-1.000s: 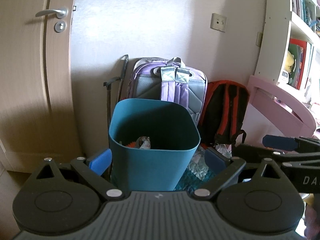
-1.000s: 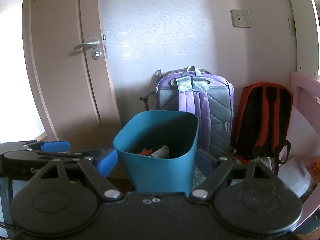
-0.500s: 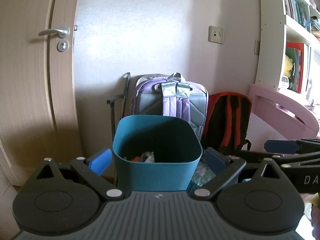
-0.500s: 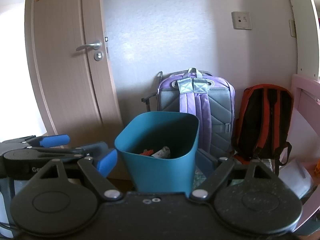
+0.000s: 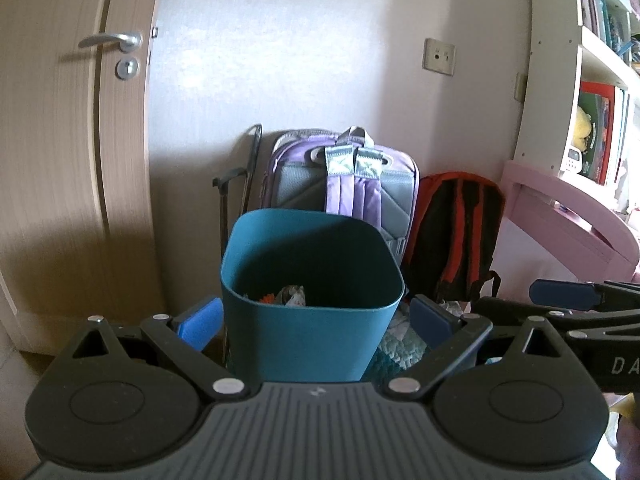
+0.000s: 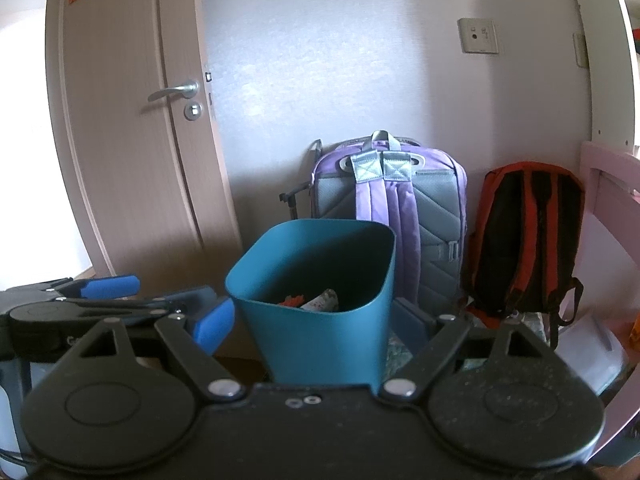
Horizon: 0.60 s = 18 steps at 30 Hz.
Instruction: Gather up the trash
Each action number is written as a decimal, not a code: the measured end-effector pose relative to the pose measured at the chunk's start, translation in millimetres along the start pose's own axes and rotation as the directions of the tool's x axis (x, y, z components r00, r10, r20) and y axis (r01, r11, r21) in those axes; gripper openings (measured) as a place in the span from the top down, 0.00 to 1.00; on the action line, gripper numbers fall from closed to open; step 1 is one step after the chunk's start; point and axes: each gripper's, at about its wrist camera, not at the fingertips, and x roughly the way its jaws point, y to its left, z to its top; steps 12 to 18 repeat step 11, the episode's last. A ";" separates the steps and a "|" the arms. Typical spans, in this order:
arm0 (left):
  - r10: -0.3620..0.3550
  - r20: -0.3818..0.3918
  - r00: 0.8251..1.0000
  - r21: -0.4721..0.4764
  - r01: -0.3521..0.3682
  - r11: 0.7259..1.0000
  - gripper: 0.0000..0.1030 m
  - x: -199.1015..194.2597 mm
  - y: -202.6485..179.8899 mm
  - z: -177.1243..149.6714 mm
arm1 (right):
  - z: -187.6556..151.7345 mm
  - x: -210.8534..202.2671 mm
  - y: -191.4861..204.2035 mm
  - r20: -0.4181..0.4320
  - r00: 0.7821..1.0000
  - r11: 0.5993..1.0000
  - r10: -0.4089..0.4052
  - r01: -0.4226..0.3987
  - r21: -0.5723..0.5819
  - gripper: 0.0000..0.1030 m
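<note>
You are keeping the left claw (image 5: pixel 316 318) and right claw (image 6: pixel 312 322) wide open and empty, hardly shifting lately, so no collecting is advancing. Just beyond, the teal bin (image 5: pixel 312 216) is sitting with trash (image 5: pixel 290 294) inside; backpacks (image 5: pixel 348 184) are leaning behind.

A tall beige wooden door (image 6: pixel 132 152) with a silver lever handle (image 6: pixel 176 90) is standing shut at left. A lilac-and-grey backpack (image 6: pixel 404 216) is leaning on the pale wall — a black-and-orange backpack (image 6: pixel 524 240) sitting just beside it, near a pink bed frame (image 5: pixel 560 216).
</note>
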 end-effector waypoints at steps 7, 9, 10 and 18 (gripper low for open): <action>0.001 -0.019 1.000 -0.006 -0.001 1.000 0.03 7.3 3.6 -7.3 | -3.0 7.5 0.4 -0.010 1.000 1.000 -0.005 0.005 -0.016 0.17; 0.004 -0.024 1.000 -0.007 -0.005 1.000 0.03 9.5 3.9 -8.4 | -4.4 10.0 -1.2 -0.016 1.000 1.000 0.000 0.000 -0.008 0.17; 0.006 -0.027 1.000 -0.009 -0.006 1.000 0.03 10.4 4.1 -8.9 | -5.1 11.6 -1.7 -0.018 1.000 1.000 0.001 -0.001 -0.006 0.17; 0.006 -0.030 1.000 -0.011 -0.006 1.000 0.03 11.5 4.6 -9.6 | -5.7 13.1 -2.1 -0.021 1.000 1.000 0.000 0.000 -0.004 0.17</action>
